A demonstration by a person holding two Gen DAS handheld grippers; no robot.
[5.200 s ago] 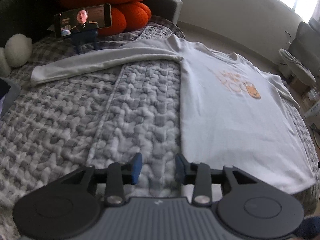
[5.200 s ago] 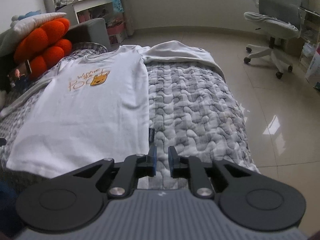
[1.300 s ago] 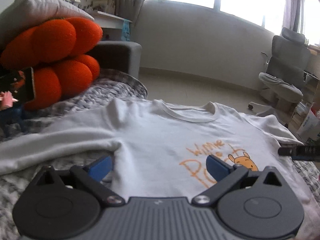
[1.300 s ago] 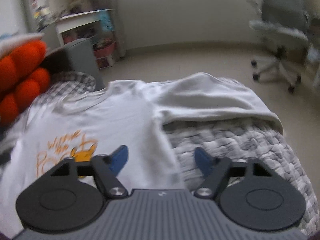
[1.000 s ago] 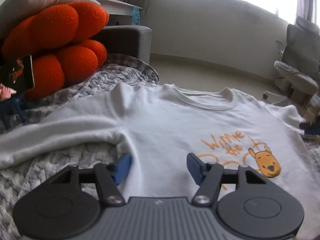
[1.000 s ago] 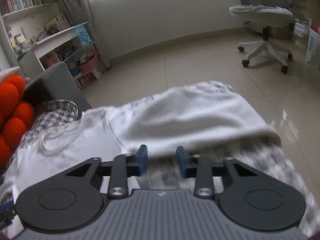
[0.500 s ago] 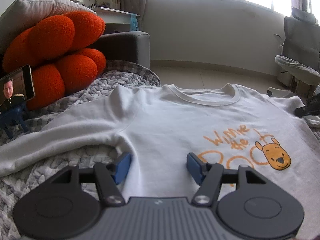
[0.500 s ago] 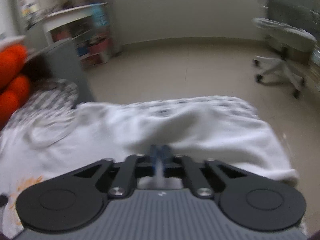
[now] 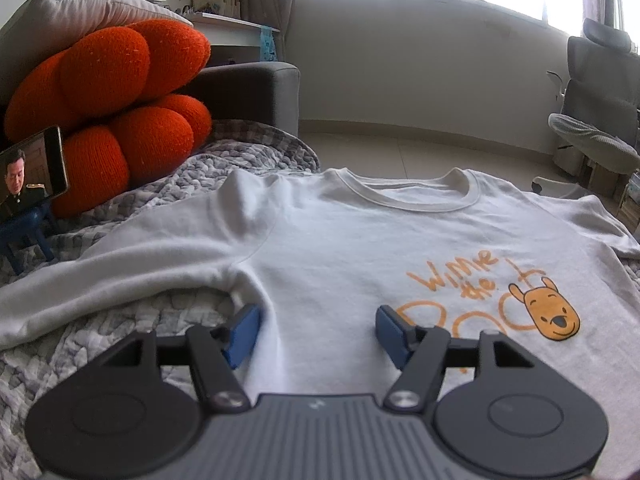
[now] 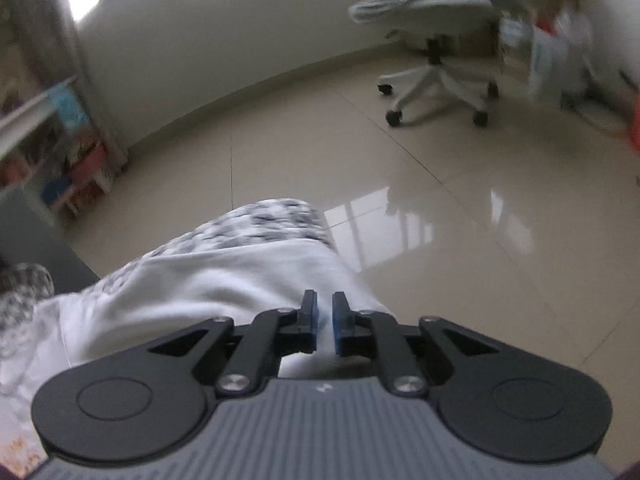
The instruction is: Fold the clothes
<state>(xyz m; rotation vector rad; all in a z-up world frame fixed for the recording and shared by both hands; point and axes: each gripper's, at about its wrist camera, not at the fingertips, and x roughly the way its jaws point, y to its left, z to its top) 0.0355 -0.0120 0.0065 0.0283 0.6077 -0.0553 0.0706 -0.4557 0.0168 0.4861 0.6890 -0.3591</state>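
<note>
Left claw: the left gripper (image 9: 318,334) sits low in the middle of its picture. Its blue pads (image 9: 242,334) are wide apart and pinch nothing. They hang just over the shirt, close to the armpit.

Right claw: the right gripper (image 10: 324,320) sits low in the middle of its picture. Its jaws have just been opening a little, but they are nearly together, with only a thin gap. White cloth shows in the gap. I cannot tell if the pads pinch it, because the picture is blurry.

Shirt: the white shirt (image 9: 340,248) lies flat, front up, across the middle of the left picture. A yellow bear print (image 9: 550,312) is at the lower right.

Left sleeve: the long sleeve (image 9: 120,268) stretches out to the left edge of the picture.

Right sleeve: the other sleeve (image 10: 224,280) lies in the lower left of the right picture, at the edge of the bed.

Bed: a grey bumpy blanket (image 9: 80,344) is under the shirt.

Far things: an orange cushion (image 9: 116,108) and a phone (image 9: 32,172) are at the upper left. A chair (image 10: 436,20) stands on the shiny floor (image 10: 440,184) at the upper right.

What could go wrong:
- The right claw may let the sleeve slip, since its grip looks loose. The sleeve could then slide off the bed to the floor.
- A fast pull could drag the whole shirt and wrinkle it.
- The left claw could grab the blanket along with the shirt.
</note>
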